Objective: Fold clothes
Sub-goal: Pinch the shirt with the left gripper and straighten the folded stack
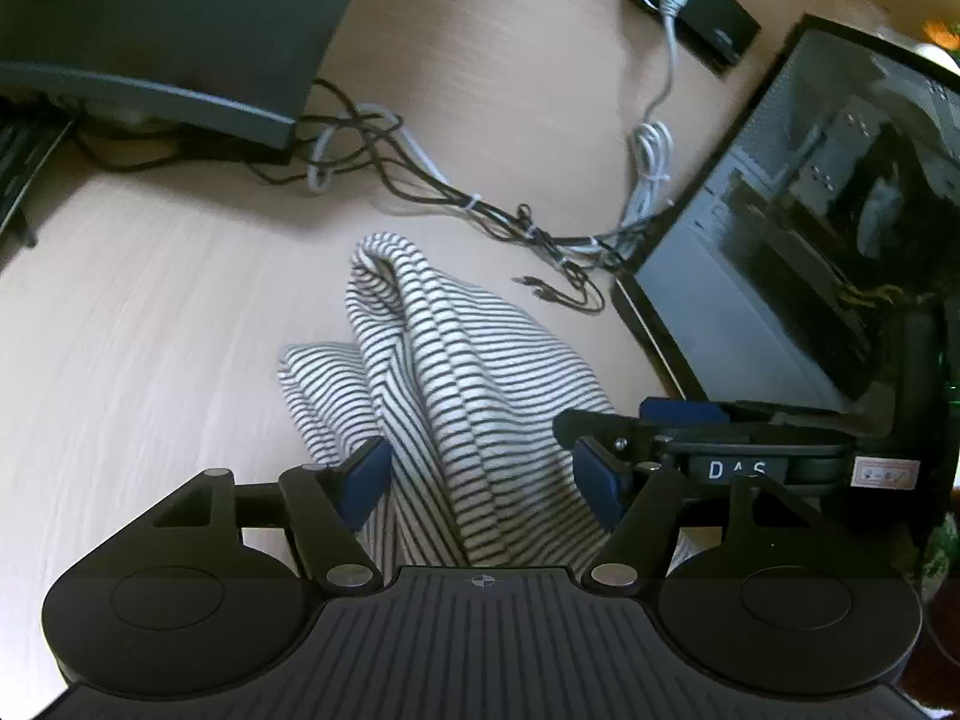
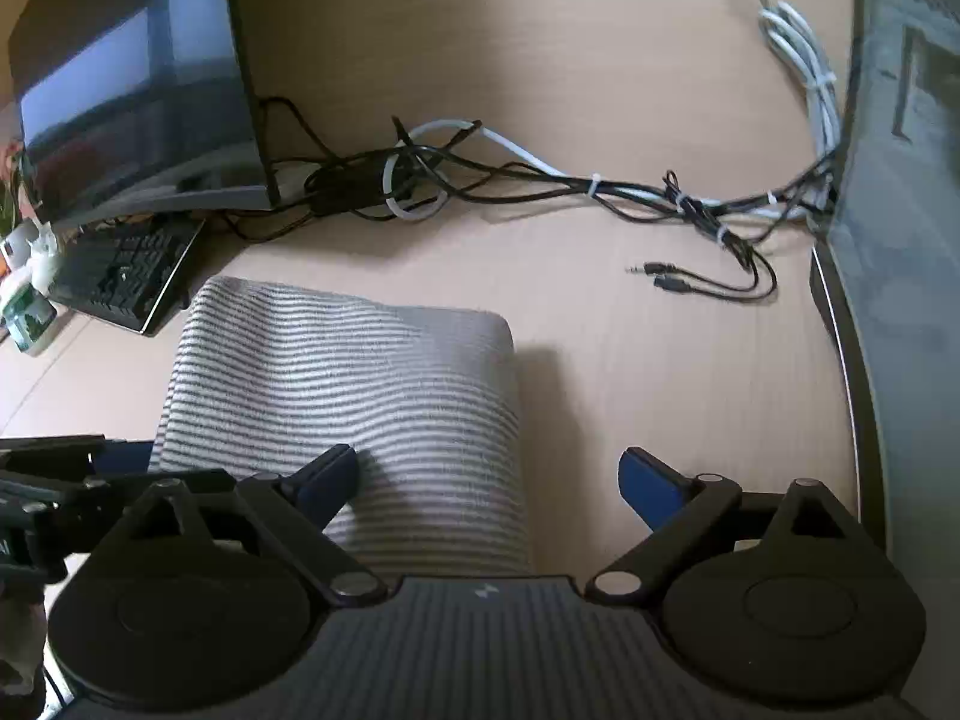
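Observation:
A white garment with thin dark stripes (image 1: 456,372) lies bunched on the pale wooden desk (image 1: 150,324). In the left wrist view it runs between the blue pads of my left gripper (image 1: 480,474), whose jaws stand open around the cloth without pinching it. In the right wrist view the same garment (image 2: 354,384) looks folded into a flat block. My right gripper (image 2: 489,480) is open, its left pad (image 2: 330,477) resting on the cloth and its right pad (image 2: 651,483) over bare desk. The right gripper also shows in the left wrist view (image 1: 690,444).
A tangle of black and white cables (image 2: 540,180) crosses the desk behind the garment. A monitor (image 2: 132,84) and a keyboard (image 2: 126,276) stand at the left. A computer case (image 1: 810,210) stands at the right. Two loose audio plugs (image 2: 660,276) lie nearby.

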A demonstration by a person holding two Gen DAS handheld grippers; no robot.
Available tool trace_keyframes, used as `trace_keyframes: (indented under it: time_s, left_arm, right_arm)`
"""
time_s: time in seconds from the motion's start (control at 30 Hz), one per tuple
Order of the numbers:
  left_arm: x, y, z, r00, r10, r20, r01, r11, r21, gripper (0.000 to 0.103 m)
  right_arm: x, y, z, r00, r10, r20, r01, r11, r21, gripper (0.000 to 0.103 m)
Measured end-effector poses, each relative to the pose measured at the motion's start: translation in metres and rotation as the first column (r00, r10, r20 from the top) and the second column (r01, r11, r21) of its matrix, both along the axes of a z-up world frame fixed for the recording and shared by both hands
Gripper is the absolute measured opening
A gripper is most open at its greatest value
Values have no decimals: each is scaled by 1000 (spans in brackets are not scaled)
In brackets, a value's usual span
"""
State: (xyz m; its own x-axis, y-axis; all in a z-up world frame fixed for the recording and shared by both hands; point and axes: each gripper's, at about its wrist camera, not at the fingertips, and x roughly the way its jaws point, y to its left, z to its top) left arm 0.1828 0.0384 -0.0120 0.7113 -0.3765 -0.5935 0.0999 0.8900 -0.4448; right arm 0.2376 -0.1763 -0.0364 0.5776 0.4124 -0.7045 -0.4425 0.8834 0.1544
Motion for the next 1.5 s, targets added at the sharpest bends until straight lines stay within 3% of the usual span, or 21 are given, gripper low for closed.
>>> trace_keyframes:
  time_s: [0.27,0.37,0.47,0.57,0.7,0.77,0.8,0.83,0.9,1.0,1.13,1.2,1.33,1.5]
  left_arm:
    - [7,-2,-8,999,-1,-47,2,1000,13,79]
    - [1,0,-9,1000,5,-13,-5,1000,-13,71]
    - [-13,4,-4,998,-25,58,30,997,-78,70]
    - [-15,7,-10,1000,-11,26,14,994,-106,73]
    - [-5,3,-18,1000,9,-25,-11,997,-81,73]
    - [-7,-3,-13,1000,-1,-4,0,999,-52,64]
    - [-7,-5,-11,1000,-6,6,6,999,-37,35]
    - [-8,-5,-8,1000,-4,16,4,999,-37,27]
    - [-13,6,5,999,4,37,0,994,-107,22]
    - [-24,14,12,1000,-6,12,6,997,-78,22]
    - [-29,24,-16,997,36,-75,-39,999,-33,25]
    - [-26,30,-21,996,51,-70,-55,997,-61,31]
    - [-21,27,-20,997,54,-60,-54,999,-2,49]
    - [-14,27,-5,997,70,-29,-69,997,29,47]
  right_arm:
    - [-7,-13,-1,1000,-24,11,23,999,24,97]
    - [-9,-15,2,999,-29,34,29,1000,12,97]
    - [-10,-17,3,998,-30,58,30,1000,-1,98]
    - [-10,-19,2,998,-29,64,30,1000,-6,99]
    - [-7,-20,-4,998,-29,47,29,1000,3,101]
    - [-7,-21,-8,999,-32,36,31,999,13,102]
    - [-6,-22,-10,999,-33,29,33,999,20,102]
    - [-7,-23,-11,999,-37,28,36,999,28,102]
    - [-8,-23,-6,998,-33,48,32,999,34,102]
    - [-14,-23,6,996,-2,93,-3,999,54,102]
    - [-17,-16,12,993,39,108,-47,996,75,102]
    - [-16,-10,5,995,50,90,-56,996,68,102]
    - [-17,-2,-24,999,49,0,-49,998,45,103]
    - [-21,-5,-26,999,34,-9,-33,995,89,103]
